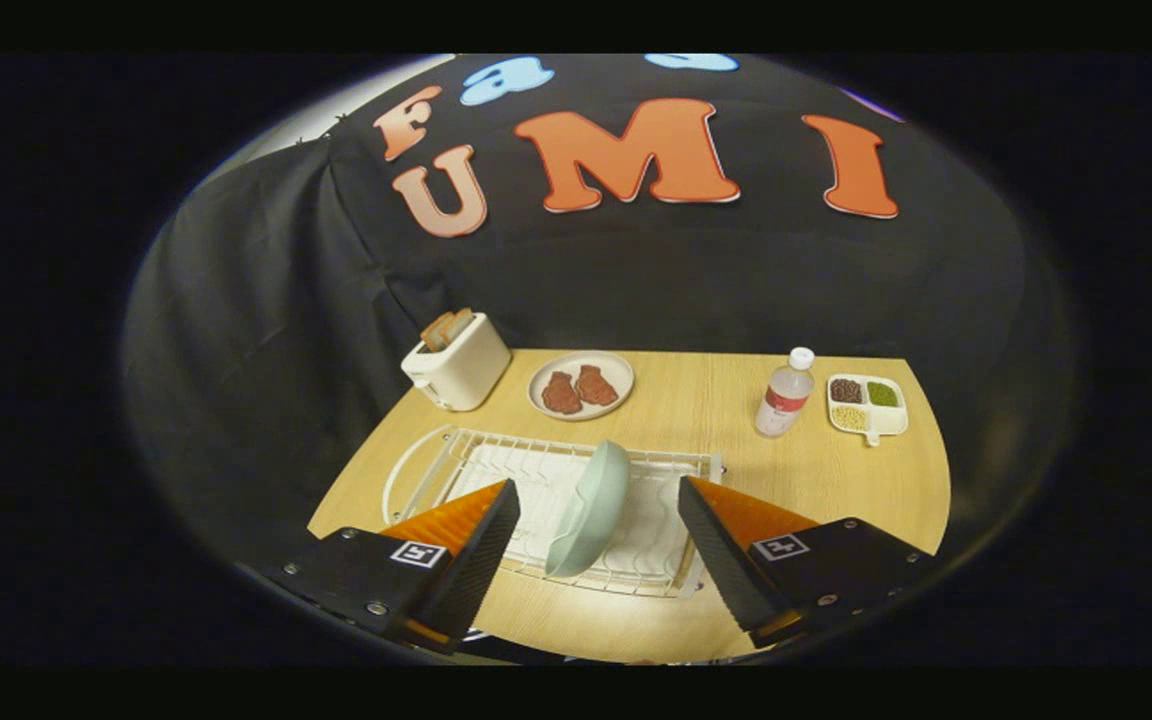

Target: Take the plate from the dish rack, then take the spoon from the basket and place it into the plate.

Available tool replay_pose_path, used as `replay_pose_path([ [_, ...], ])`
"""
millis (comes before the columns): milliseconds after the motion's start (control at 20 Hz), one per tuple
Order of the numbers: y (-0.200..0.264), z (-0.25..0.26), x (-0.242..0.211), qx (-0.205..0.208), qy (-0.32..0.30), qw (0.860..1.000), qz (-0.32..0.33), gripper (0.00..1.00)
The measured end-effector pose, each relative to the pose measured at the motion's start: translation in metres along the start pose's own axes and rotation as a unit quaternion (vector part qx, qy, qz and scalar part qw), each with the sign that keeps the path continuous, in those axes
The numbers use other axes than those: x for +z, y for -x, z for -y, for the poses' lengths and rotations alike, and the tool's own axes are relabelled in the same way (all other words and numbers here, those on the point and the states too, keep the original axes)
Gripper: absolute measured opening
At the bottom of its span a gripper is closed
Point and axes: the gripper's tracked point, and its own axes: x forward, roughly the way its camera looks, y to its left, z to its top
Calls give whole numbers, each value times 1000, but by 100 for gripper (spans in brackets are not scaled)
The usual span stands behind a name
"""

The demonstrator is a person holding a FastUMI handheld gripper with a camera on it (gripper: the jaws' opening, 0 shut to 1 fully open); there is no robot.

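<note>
Surface: pale wood-grain worktop (696,410), lit brightest near the jaws, backed and flanked on the left by draped black cloth wall (266,300).

Left rear corner: cream two-slot toaster (458,368) with brown bread slices standing in its slots. Just right of it, a round pale plate with two reddish-brown meat pieces (581,385).

Centre, nearer: white wire dish rack (456,455) with a curved handle at its left end. The pale green round plate (591,510) stands on edge in the rack, tilted slightly, its lower rim toward the camera.

Right rear: clear plastic bottle with white cap and red label (786,393), upright; beside it a white divided dish holding brown, green and yellow beans (867,405).

Gripper (598,545): jaws released, spread wide, orange-and-black fingers (471,535) either side of the green plate, not touching it.
</note>
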Motion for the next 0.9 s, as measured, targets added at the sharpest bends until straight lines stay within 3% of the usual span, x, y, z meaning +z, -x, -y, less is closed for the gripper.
replay_pose_path([
  [500, -80, -9, -56, -6, -54, 989, -140, 79],
  [800, -97, -28, -66, -29, -33, 982, -181, 55],
  [900, -99, -28, -69, -50, -19, 978, -199, 51],
])
